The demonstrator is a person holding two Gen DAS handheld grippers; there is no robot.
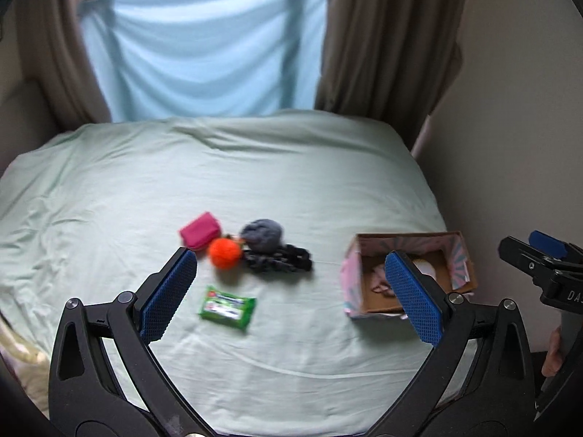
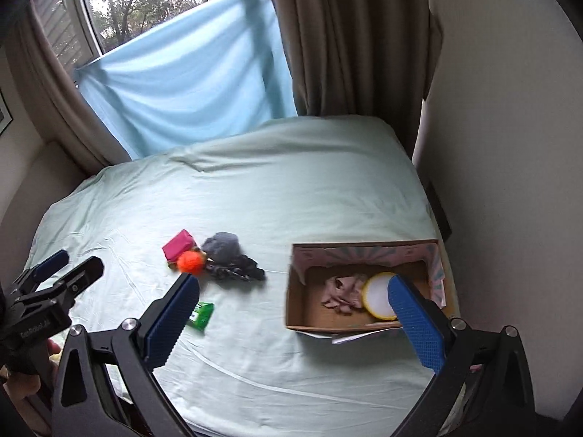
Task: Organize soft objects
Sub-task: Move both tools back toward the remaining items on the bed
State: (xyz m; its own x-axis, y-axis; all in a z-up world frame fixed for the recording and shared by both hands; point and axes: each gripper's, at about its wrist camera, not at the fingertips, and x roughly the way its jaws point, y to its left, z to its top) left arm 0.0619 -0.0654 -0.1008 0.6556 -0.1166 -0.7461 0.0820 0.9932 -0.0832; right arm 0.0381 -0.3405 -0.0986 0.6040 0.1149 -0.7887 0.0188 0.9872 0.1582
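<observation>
On the pale green bed [image 1: 255,167] lie a pink pouch [image 1: 199,233], an orange pom-pom [image 1: 225,252], a grey fluffy ball [image 1: 262,235], a dark scrunchie [image 1: 280,260] and a green tissue pack [image 1: 226,307]. A cardboard box [image 1: 351,273] at the right holds a pink cloth [image 2: 342,289] and a round yellow-rimmed puff [image 2: 379,295]. My left gripper [image 1: 291,291] is open and empty, above the bed near the tissue pack. My right gripper [image 2: 295,309] is open and empty, nearer the box [image 2: 295,291]. Each gripper shows at the edge of the other's view.
A blue cloth [image 1: 204,47] hangs over the window behind the bed, with brown curtains [image 1: 386,36] on both sides. A wall [image 1: 517,109] runs close along the bed's right edge, right beside the box.
</observation>
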